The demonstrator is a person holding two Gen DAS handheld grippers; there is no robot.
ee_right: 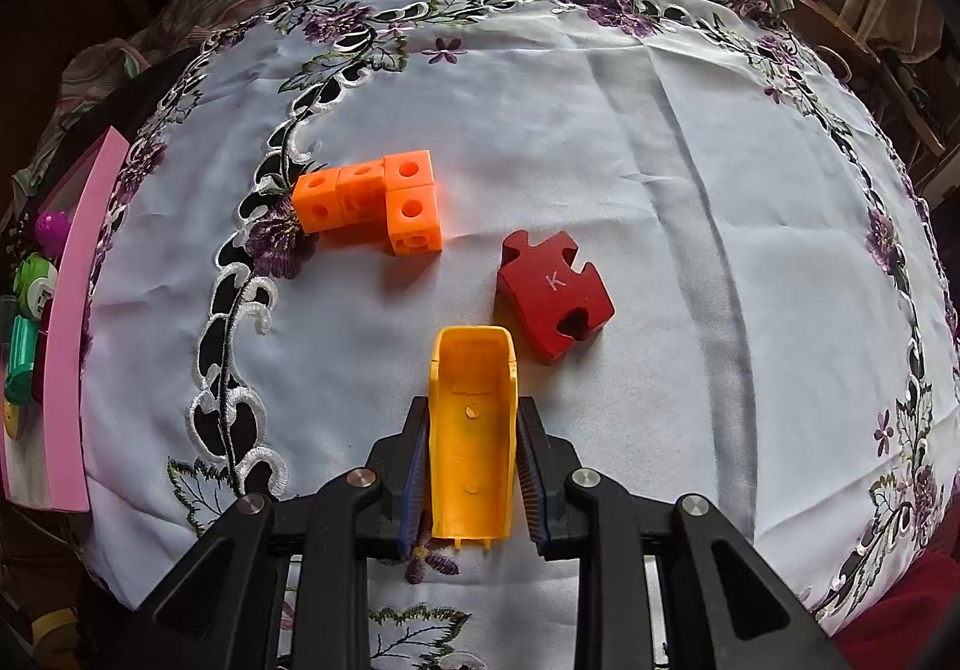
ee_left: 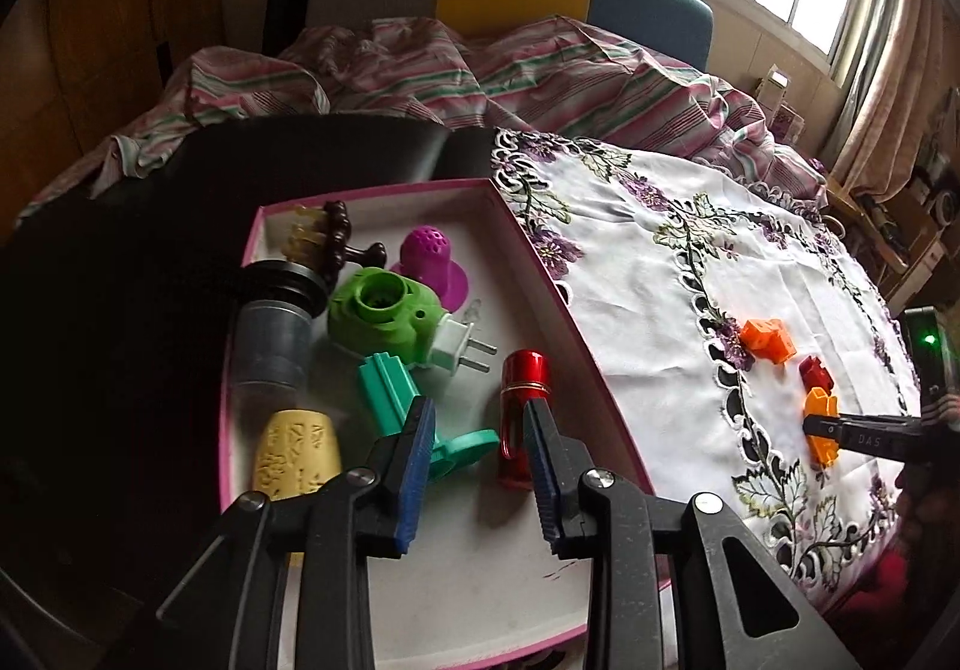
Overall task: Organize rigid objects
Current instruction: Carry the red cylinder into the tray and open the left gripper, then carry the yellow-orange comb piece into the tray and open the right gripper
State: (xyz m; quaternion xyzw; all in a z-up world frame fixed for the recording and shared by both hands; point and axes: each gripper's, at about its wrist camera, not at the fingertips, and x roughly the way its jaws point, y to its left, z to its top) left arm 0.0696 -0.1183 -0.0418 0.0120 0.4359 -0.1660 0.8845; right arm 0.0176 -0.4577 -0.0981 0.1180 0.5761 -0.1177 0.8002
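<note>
My left gripper (ee_left: 477,409) hangs open over the pink-rimmed white box (ee_left: 480,550), nothing between its blue pads. A red metal cylinder (ee_left: 525,370) lies in the box just past the right fingertip, a teal piece (ee_left: 390,388) by the left one. My right gripper (ee_right: 472,406) is shut on a yellow plastic shell (ee_right: 474,430), which rests on the embroidered white cloth (ee_right: 600,129). Orange linked cubes (ee_right: 375,202) and a red puzzle piece marked K (ee_right: 552,292) lie on the cloth beyond it. The left wrist view shows the shell (ee_left: 821,412) at far right.
The box also holds a green plug-in device (ee_left: 384,319), a purple cap (ee_left: 429,262), a grey cylinder (ee_left: 273,340), a yellow carved cylinder (ee_left: 294,454) and dark beads (ee_left: 339,238). Its pink wall (ee_right: 72,310) stands left of the cloth. A striped blanket (ee_left: 480,69) lies behind.
</note>
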